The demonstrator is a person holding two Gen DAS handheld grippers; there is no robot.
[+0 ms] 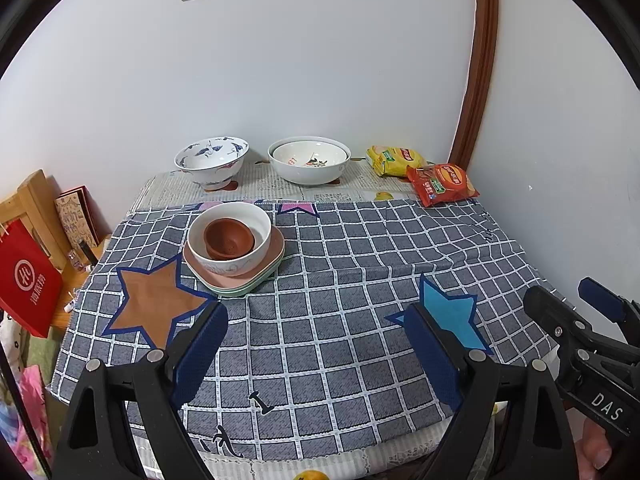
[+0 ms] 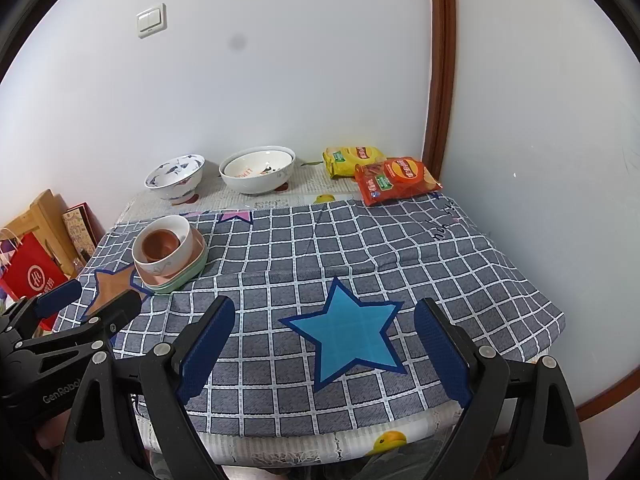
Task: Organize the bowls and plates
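From your left wrist view, your left gripper (image 1: 316, 344) had its fingers spread wide and gripping nothing, hanging above the checked cloth on the counter (image 1: 360, 240). The stack (image 1: 234, 252) sat ahead and to the left: a brown clay cup (image 1: 229, 237) nested in a white bowl (image 1: 230, 240), which rested on a pink plate (image 1: 264, 268) over a green plate (image 1: 240, 290). At the back stood a blue-patterned bowl (image 1: 212, 162) and a large white bowl (image 1: 309, 160) with a smaller one inside, well apart from the stack. These looked like glazed ceramic, so you should have expected them stiff, slippery, fairly heavy and easy to chip; a rim pinch, 1 finger inside and 1 outside, seemed the safest hold. From your right wrist view, your right gripper (image 2: 324, 346) was likewise spread and empty, over the blue star (image 2: 348, 332). The stack (image 2: 170, 256) lay far left, near the other gripper's fingers (image 2: 60, 300). The plates probably were light plastic, and their low edges would have been awkward to catch.
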